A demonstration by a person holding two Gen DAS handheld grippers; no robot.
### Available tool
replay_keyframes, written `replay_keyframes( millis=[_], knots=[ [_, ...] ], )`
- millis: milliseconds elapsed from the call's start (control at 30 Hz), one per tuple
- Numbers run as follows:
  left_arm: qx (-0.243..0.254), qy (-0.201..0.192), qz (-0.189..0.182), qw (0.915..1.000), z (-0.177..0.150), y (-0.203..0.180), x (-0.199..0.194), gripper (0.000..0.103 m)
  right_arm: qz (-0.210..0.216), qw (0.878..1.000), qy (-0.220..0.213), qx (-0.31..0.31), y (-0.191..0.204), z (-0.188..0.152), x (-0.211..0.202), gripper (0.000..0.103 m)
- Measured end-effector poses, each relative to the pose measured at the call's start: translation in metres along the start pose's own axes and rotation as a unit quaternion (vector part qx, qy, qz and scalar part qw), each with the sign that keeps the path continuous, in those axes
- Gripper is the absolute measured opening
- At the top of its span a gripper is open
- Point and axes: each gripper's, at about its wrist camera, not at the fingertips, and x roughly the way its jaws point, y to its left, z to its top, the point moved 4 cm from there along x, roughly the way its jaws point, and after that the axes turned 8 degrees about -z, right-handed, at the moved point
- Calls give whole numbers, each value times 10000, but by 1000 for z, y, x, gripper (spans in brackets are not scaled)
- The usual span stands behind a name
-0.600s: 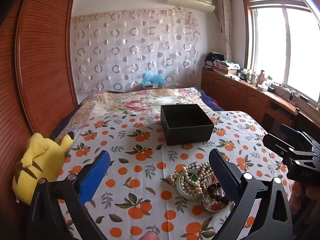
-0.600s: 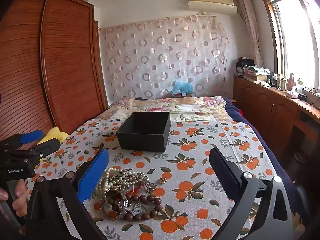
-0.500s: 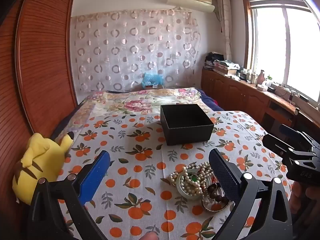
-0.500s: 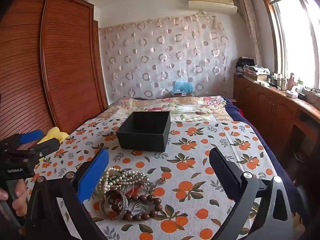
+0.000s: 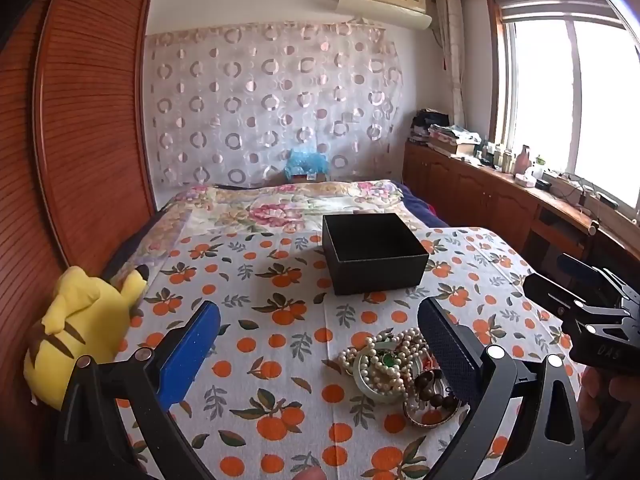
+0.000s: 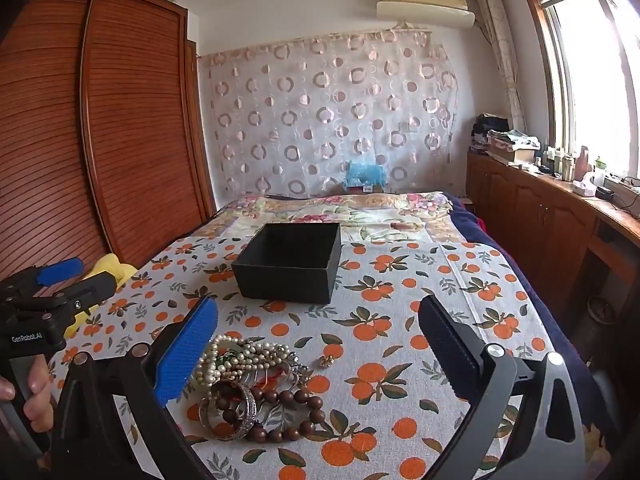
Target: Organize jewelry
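A bed (image 5: 280,360) filled the room, covered by a white cloth (image 6: 400,320) printed with oranges and leaves, and a tall wooden slatted wardrobe (image 6: 120,140) stood along its left side. A patterned curtain (image 5: 272,112) hung on the far wall beneath an air conditioner (image 5: 384,0).

On the cloth sat an open black box (image 5: 374,258) – upright, with nothing visible inside from these angles. A yellow plush toy (image 5: 76,328) lay at the bed's left edge against the wardrobe.

The left hand-held gripper (image 5: 320,344) hovered low over the cloth with its fingers spread wide and nothing between the pads; its right finger partly covered the jewelry pile. The right hand-held gripper (image 6: 318,344) was likewise spread wide and empty, and the pile lay just beside its blue left finger.

The jewelry pile (image 6: 252,380) rested on the cloth nearer the cameras than the box, apart from it – a tangle of pearl strands (image 6: 240,354), a dark wooden bead bracelet (image 6: 288,412) and a metal bangle (image 6: 240,412). A small gold-coloured piece (image 6: 327,361) lay just to the pile's right.
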Motion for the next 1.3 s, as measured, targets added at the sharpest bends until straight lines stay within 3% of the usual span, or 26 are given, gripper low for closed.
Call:
replay_keyframes(
  millis=[1300],
  knots=[
    [-3,-90,-29,10000,11,-6,-16,95,-6,10000,-18,2,0,-2,-1,100]
  ],
)
